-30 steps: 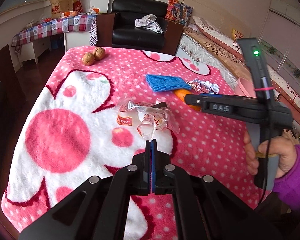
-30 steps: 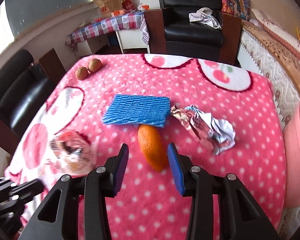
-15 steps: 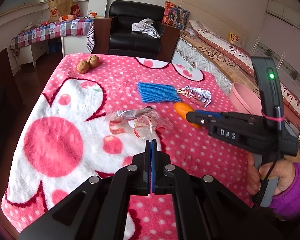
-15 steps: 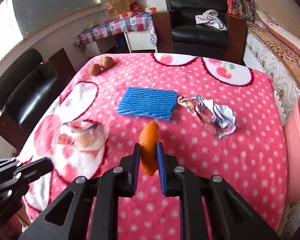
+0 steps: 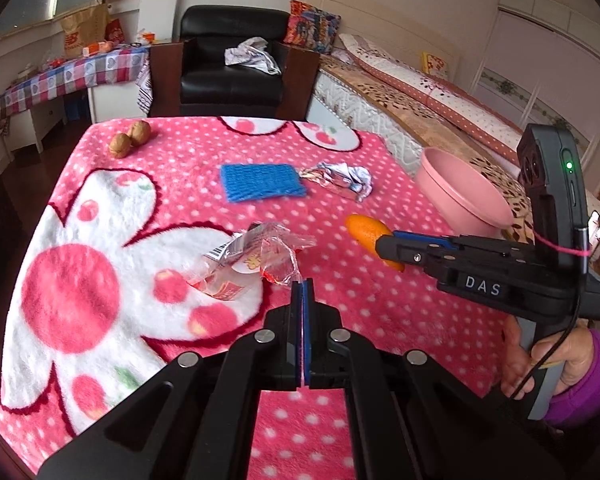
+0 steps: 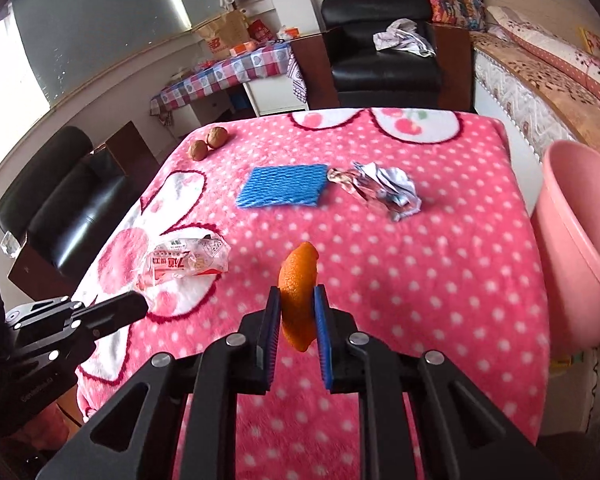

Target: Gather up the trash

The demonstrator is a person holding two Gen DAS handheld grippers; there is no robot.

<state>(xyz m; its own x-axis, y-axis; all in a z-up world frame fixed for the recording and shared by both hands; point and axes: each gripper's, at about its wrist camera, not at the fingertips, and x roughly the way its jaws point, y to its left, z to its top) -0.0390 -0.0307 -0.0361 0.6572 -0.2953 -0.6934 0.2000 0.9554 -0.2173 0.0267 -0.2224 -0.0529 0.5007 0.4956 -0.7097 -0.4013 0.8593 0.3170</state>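
Note:
My right gripper (image 6: pixel 296 300) is shut on a piece of orange peel (image 6: pixel 298 272) and holds it upright above the pink dotted blanket (image 6: pixel 420 280). In the left wrist view that peel (image 5: pixel 362 230) sticks out of the right gripper (image 5: pixel 384 246) a little short of the pink basin (image 5: pixel 460 196). My left gripper (image 5: pixel 302 282) is shut, with a corner of the clear plastic wrapper (image 5: pixel 252 258) pinched at its tips. The wrapper (image 6: pixel 184 262) lies just beyond the left gripper (image 6: pixel 138 306).
A blue foam net (image 6: pixel 284 186) and a crumpled foil wrapper (image 6: pixel 384 190) lie mid-blanket. Two walnuts (image 6: pixel 208 142) sit at the far left corner. The pink basin (image 6: pixel 580 240) stands off the table's right edge. A hand in a purple sleeve (image 5: pixel 572 364) holds the right gripper.
The right gripper's jaws closed on the orange peel, lifted it off the blanket and carried it right, toward the basin. The left gripper stayed shut on the wrapper and drifted slightly.

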